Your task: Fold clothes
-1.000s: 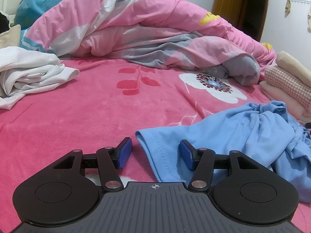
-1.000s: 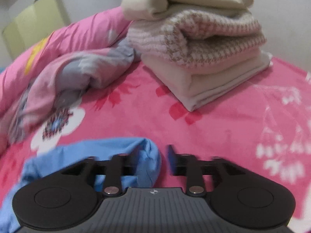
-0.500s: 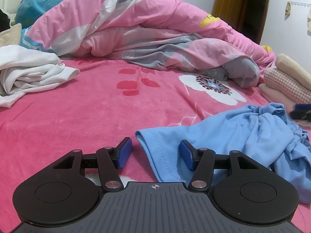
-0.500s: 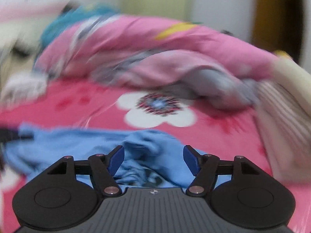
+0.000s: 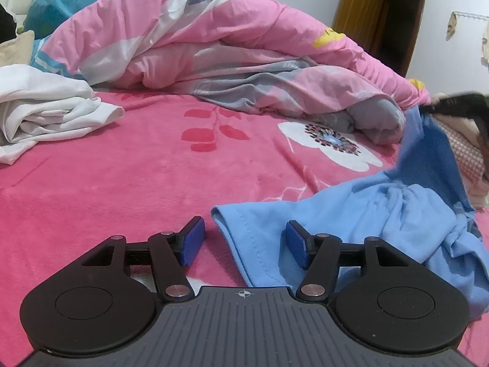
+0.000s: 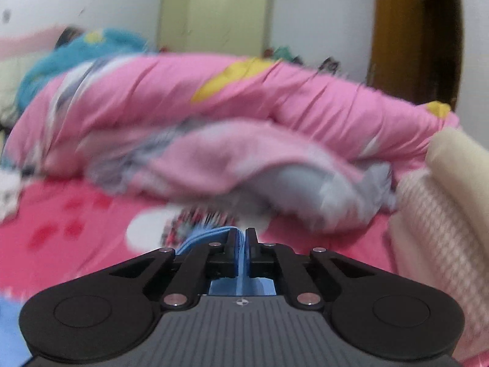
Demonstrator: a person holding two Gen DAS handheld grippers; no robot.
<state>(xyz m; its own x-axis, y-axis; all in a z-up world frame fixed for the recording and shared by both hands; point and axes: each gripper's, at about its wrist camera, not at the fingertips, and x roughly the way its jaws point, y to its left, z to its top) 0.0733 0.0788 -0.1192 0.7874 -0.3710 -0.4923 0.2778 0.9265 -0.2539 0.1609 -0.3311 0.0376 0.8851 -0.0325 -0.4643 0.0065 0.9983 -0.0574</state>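
**A:** Blue T-shirt (image 5: 382,214) lay crumpled on the pink bed cover (image 5: 152,183), toward the right of your left view; one hemmed edge ran back between the pads of your left hand-held gripper (image 5: 243,246).

**B:** Were those pads pressing on it?

**A:** No; your left hand-held gripper stood about half open, the left pad over bare cover, the right pad resting on or just above the blue cloth; neither squeezed it.

**B:** And your other one?

**A:** Your right hand-held gripper (image 6: 242,246) had just snapped closed; its jaws were nearly touching, with a thin fold of the blue shirt pinched between them; in the left view you could see it at the far right edge (image 5: 452,108), holding a corner of the shirt up off the bed so the cloth hung down from it in a sheet.

**B:** What sat around the shirt?

**A:** A rumpled pink and grey duvet (image 5: 229,61) was heaped across the back of the bed; a white garment (image 5: 45,107) lay bundled at the left; a stack of folded clothes (image 6: 443,214) sat at the right, just beside the raised corner; a wooden door (image 6: 397,36) and a pale wardrobe (image 6: 214,12) stood behind; the right view was blurred.
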